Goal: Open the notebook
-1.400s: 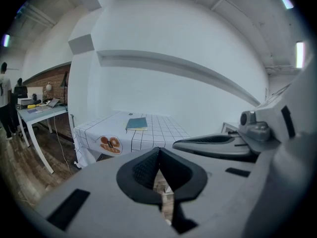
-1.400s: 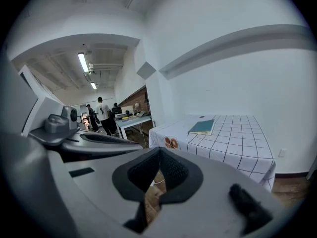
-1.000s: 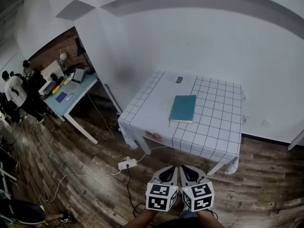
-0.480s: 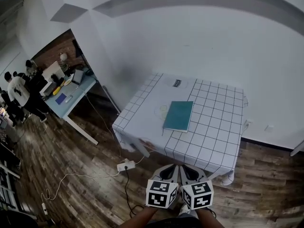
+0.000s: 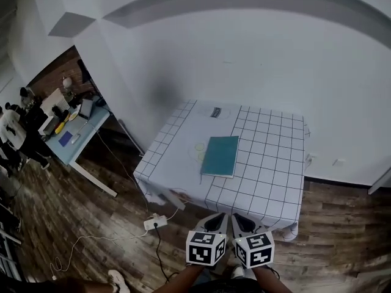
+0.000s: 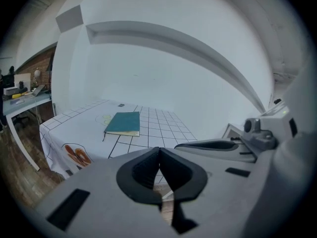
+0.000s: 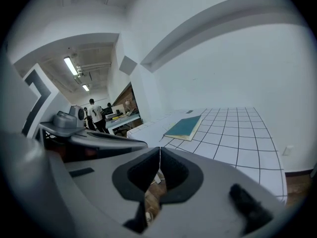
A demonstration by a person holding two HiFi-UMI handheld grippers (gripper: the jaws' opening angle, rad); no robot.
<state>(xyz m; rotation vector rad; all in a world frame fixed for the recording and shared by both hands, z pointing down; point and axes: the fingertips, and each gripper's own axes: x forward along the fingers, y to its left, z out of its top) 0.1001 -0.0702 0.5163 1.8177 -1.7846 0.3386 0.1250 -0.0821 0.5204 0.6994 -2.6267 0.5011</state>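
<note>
On the checked white surface (image 5: pixel 269 182), left of its middle, the teal notebook (image 5: pixel 220 155) lies flat and closed, cover up; its long axis runs from the near edge away towards the white wall (image 5: pixel 256 60), leaning only slightly off straight in the head view; one short end faces the person, and pale page edges show along that near end in the left gripper view, where the notebook (image 6: pixel 123 123) sits well beyond the claw; a thin dark strand trails from its near left corner; faint yellow-green ring prints (image 5: pixel 199 148) lie on the cloth just beside its left long edge. Low in the head view the left claw (image 5: pixel 215 223) and the right claw (image 5: pixel 243 223) hang side by side over the wooden floor (image 5: pixel 91 224), just short of the surface's near edge and well apart from the notebook; the left claw (image 6: pixel 159 150) is pressed together with nothing in it; the right claw (image 7: pixel 159 150) is likewise pressed together and empty, with the notebook (image 7: pixel 185 127) ahead of it. A white power strip (image 5: pixel 153 223) lies on the floor near the surface's left corner.
</note>
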